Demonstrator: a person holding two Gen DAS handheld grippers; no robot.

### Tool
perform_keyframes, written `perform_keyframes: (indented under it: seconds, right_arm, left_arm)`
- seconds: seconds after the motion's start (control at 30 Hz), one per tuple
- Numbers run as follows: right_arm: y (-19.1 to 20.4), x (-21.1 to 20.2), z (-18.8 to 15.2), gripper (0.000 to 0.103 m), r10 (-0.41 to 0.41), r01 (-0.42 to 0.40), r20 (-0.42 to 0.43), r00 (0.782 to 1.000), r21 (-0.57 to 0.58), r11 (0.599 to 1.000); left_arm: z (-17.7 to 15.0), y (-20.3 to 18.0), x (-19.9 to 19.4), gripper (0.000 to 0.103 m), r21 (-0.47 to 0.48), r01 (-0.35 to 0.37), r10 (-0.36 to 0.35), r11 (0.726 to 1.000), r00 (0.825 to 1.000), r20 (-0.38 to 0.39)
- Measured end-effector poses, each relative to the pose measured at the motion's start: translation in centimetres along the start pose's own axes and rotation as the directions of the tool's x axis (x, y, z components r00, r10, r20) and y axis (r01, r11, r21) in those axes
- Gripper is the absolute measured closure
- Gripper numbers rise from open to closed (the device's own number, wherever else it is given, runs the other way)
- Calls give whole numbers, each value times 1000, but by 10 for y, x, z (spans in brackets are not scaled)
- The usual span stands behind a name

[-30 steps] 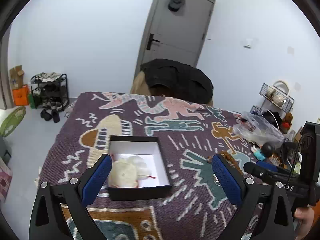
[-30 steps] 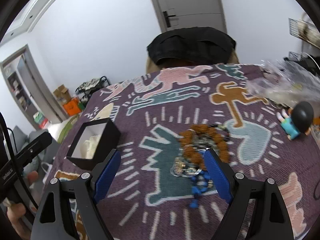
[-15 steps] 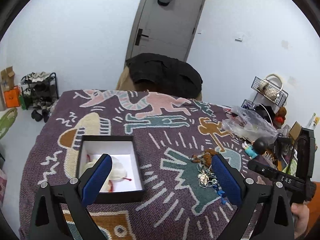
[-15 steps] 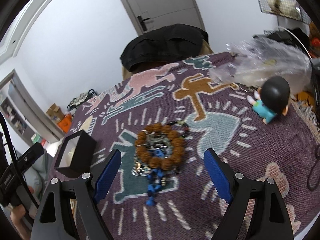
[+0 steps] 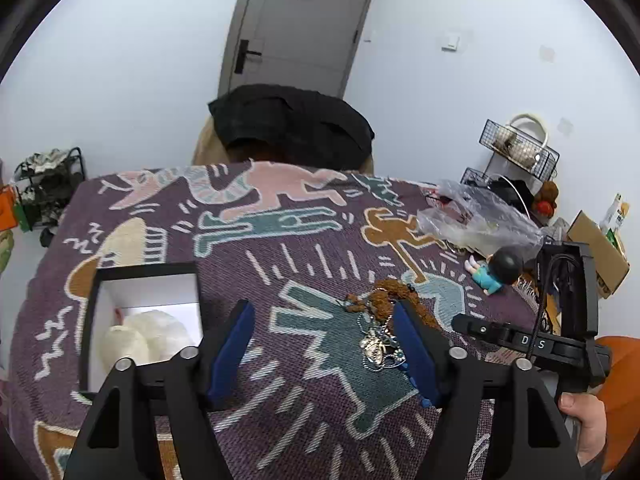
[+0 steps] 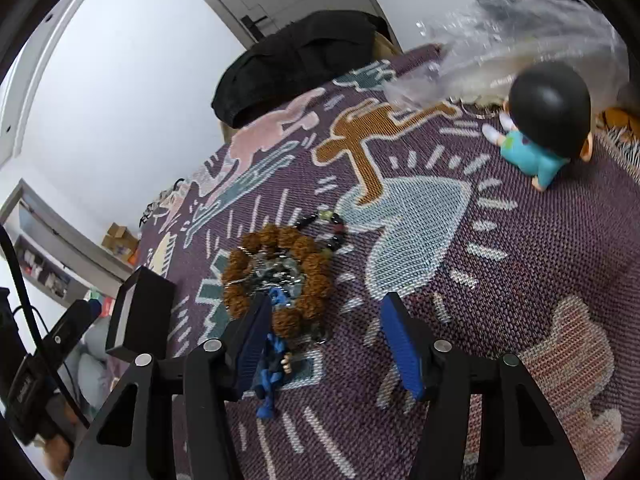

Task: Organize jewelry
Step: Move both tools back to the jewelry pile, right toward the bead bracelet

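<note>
Right wrist view: right gripper is pointing steeply down at the jewelry pile, centre-left of frame, on the patterned purple blanket.
Key relation: the pile is lying off the left finger rather than between the pads; that finger is overlapping the brown bead bracelet and the blue beaded strand. Only bare blanket is showing in the gap to the right finger.
Pile's long axis: running from the dark bead bracelet at upper centre down to the blue strand at lower left.
Right fingers: partly spread, having just been closing, pinching nothing.
Left wrist view: left gripper is hanging over the blanket, with the silver pendant chain just inside its right finger. The open black jewelry box is sitting at lower left.
Left fingers: partly spread, also just been closing, gripping nothing.
Nearer hand: right, by my reading; it likely needs shifting toward frame left to straddle the beads.
Box contents: pale round pieces, not identifiable.
Hand pose: person's right hand is gripping the right tool's handle at lower right of the left wrist view.
</note>
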State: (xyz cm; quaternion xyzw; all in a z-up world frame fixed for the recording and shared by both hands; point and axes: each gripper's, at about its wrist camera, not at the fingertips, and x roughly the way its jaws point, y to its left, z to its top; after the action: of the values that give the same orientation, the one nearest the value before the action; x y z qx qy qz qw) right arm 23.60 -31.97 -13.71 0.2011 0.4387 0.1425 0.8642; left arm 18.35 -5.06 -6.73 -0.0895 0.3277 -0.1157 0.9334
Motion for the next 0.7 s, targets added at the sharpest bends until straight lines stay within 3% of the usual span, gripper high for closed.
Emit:
perform_keyframes:
  seconds: [0.13,0.3,0.47,0.7]
  right_arm:
    - [-3,3,2,48,3,-3,-1,1000,3,1000]
    - [-8,0,4,48,4,-4,7,1000,5,1000]
    - [-15,-8,3,48,-2,2,27,1000,12,1000]
    - [-26,-19,2,48,-4,3,50,999,25,1000]
  left_arm:
    - [0,-6,20,47,-1,32,-32,999,998,-48]
    - [-7,-20,43,50,34,56,-52,998,992,-111]
    - [-19,-30,67,71,65,67,-54,996,980,-190]
    - [-32,-37,87,74,94,79,-53,992,965,-256]
